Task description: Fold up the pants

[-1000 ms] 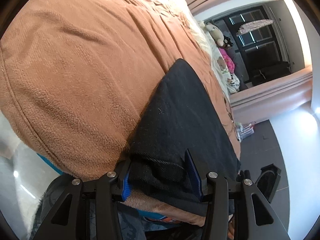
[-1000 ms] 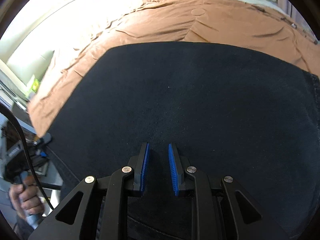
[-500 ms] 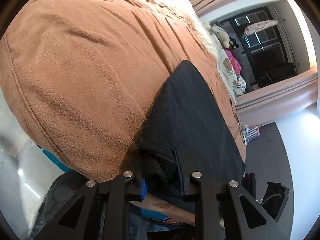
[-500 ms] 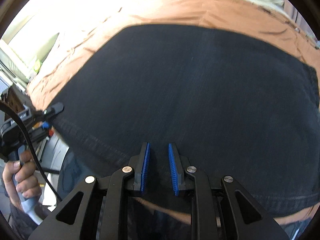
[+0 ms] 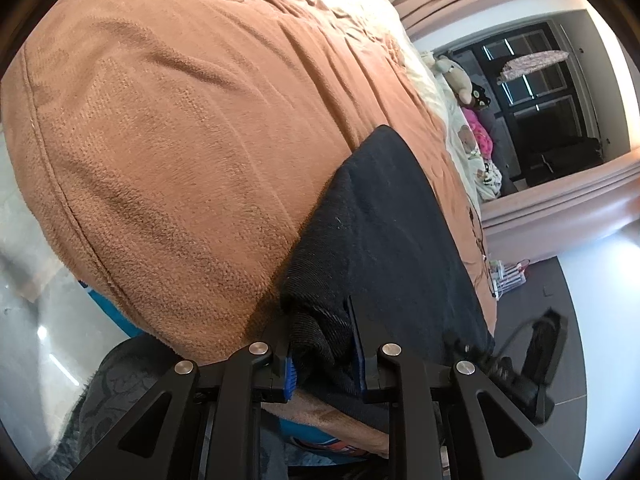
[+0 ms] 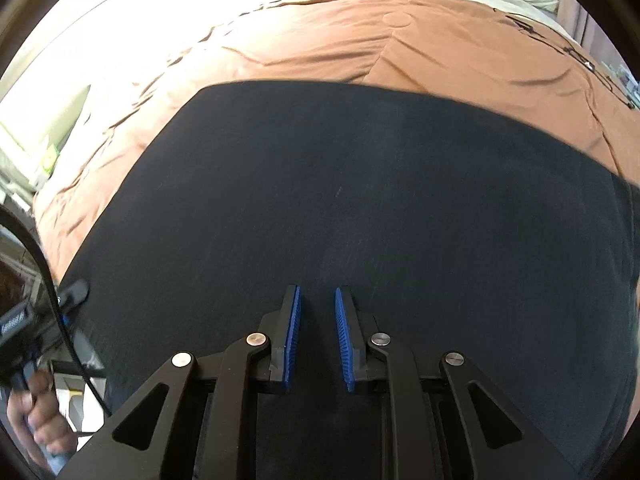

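Observation:
Dark navy pants (image 5: 384,232) lie flat on a rust-brown blanket (image 5: 180,140) that covers the bed. At the near edge of the bed, my left gripper (image 5: 320,336) is shut on a bunched corner of the pants, with cloth puckered between its blue pads. In the right wrist view the pants (image 6: 360,184) fill most of the picture. My right gripper (image 6: 317,292) hovers low over their middle. Its blue pads stand a narrow gap apart with nothing between them. The left gripper's finger (image 6: 72,294) and the person's hand (image 6: 36,428) show at that view's left edge.
The brown blanket (image 6: 340,44) stretches well beyond the pants, towards cream bedding and stuffed toys (image 5: 460,80) at the bed's head. A dark window (image 5: 548,120) and grey floor (image 5: 592,300) lie to the right of the bed. A blue patterned cloth (image 5: 320,444) shows under the blanket's edge.
My left gripper's jaws closed on the pants' corner, bunching the cloth. The right gripper swung back over the near hem, then forward again over the middle of the pants.

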Demonstrator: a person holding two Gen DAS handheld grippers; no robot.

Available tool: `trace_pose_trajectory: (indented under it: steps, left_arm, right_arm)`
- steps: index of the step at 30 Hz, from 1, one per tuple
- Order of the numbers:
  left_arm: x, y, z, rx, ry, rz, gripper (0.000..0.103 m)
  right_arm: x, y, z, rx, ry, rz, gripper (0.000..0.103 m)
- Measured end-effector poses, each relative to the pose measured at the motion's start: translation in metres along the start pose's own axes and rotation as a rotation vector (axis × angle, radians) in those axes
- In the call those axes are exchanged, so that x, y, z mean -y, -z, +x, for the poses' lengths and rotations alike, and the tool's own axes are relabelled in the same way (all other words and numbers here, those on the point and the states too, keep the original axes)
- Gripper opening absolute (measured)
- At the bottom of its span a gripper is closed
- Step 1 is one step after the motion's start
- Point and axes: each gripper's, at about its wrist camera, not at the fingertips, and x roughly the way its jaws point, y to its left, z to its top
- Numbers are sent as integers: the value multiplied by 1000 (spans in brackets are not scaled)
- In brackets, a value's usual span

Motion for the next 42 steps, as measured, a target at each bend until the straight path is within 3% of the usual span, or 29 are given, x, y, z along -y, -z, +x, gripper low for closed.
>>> trace_pose_trajectory:
  steps: [10,25,32,42]
  left_arm:
    - [3,-4,6,16,-21,-37,23]
    - [7,-7,12,45,-42,-56,26]
    - [22,-5,2,67,-53,4,19]
    - [70,-6,-20,104,15,122,16]
  right_arm:
    - [20,-53,34,13,18,27,14]
    - [69,-85,45,90,-49,173,13]
    - [58,-75,34,67,-58,152,13]
    - [48,-24,4,49,-121,121,13]
